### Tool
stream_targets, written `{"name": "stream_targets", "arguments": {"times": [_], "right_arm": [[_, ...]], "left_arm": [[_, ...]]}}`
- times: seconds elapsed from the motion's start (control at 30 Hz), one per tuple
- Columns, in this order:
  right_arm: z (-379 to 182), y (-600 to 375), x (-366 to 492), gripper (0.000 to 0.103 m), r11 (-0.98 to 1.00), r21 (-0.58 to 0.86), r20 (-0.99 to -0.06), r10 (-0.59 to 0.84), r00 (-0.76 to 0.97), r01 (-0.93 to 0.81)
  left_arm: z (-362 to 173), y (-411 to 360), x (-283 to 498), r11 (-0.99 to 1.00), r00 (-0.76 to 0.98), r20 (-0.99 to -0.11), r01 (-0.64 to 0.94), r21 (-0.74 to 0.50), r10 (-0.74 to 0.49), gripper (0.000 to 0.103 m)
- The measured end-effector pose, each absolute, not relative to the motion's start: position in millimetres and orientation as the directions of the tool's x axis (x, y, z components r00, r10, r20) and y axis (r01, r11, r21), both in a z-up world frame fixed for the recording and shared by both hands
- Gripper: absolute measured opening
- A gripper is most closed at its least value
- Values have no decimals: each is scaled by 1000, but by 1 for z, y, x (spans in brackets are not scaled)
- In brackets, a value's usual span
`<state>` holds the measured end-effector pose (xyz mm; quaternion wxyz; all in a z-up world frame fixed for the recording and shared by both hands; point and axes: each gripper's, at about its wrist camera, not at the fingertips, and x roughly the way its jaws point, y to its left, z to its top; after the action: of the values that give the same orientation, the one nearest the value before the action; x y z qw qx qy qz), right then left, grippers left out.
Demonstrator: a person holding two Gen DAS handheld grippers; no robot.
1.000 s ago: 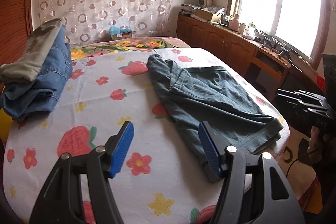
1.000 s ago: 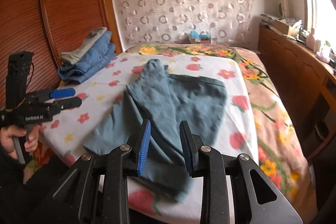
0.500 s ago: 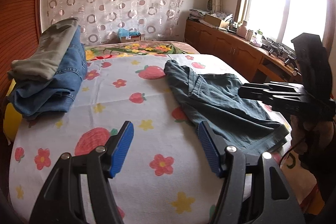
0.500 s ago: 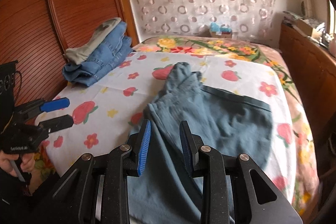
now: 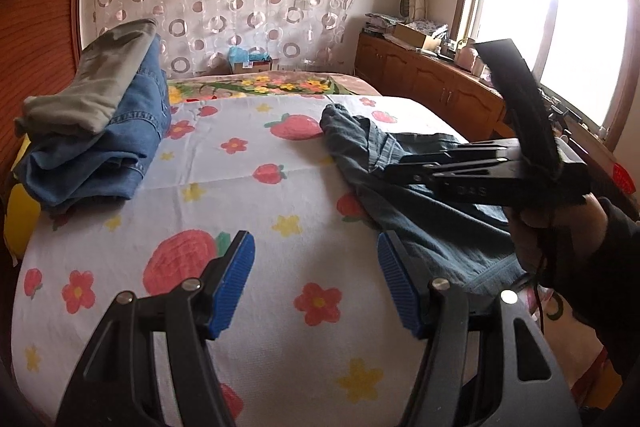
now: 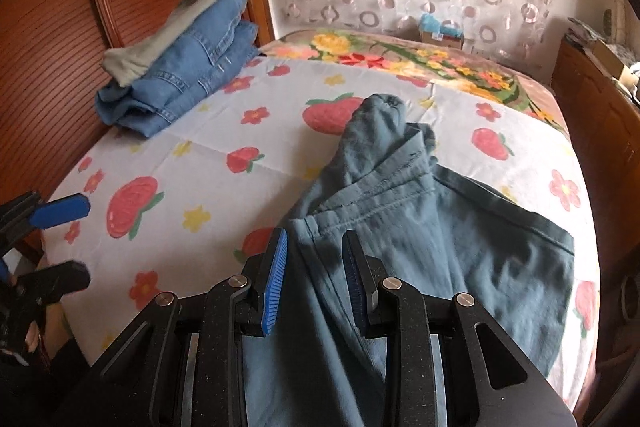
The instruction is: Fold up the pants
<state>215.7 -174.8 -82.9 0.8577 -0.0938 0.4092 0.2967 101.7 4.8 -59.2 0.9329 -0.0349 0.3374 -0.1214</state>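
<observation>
Dark teal pants [image 6: 420,227] lie rumpled on the bed's right half, waistband toward the middle; they also show in the left wrist view [image 5: 416,199]. My right gripper [image 6: 314,267] is open, with a narrow gap, low over the pants near the front edge, holding nothing. It also shows from the side in the left wrist view [image 5: 390,169], over the pants. My left gripper [image 5: 316,277] is wide open and empty above the strawberry sheet [image 5: 248,227], left of the pants. It shows at the left edge of the right wrist view [image 6: 66,241].
A stack of folded jeans with a grey garment on top [image 5: 96,135] sits at the bed's far left by the wooden headboard [image 6: 52,39]. A wooden cabinet [image 5: 432,87] runs under the window on the right. A floral blanket [image 6: 416,63] covers the far end.
Both grippers have moved forward over the bed. The right gripper has come in low over the pants and further into the left wrist view. The pants have not moved.
</observation>
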Motion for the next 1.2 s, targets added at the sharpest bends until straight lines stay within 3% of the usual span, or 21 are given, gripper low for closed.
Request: {"name": "stream_targets", "arguments": {"times": [0.2,0.27,0.37,0.83,1.2], "right_arm": [[-91,-166,225,27,805,61,-781,407,474,-591],[-92,-164,225,8,800,57,-784,406,469,-598],[-88,-169,225,3,800,64,-772,418,479,-596],[-66,-204,236,3,809,189,-717,502,484,-557],[-77,-197,238,4,805,213,-730,508,457,-554]], "left_arm": [[-61,6,100,967,740,-623,202,-153,-253,63],[-63,7,100,967,738,-625,202,-155,-254,63],[-65,7,100,966,735,-628,204,-156,-257,63],[-69,-10,101,959,717,-639,238,-152,-279,63],[-77,-35,114,950,685,-665,279,-138,-298,63]]}}
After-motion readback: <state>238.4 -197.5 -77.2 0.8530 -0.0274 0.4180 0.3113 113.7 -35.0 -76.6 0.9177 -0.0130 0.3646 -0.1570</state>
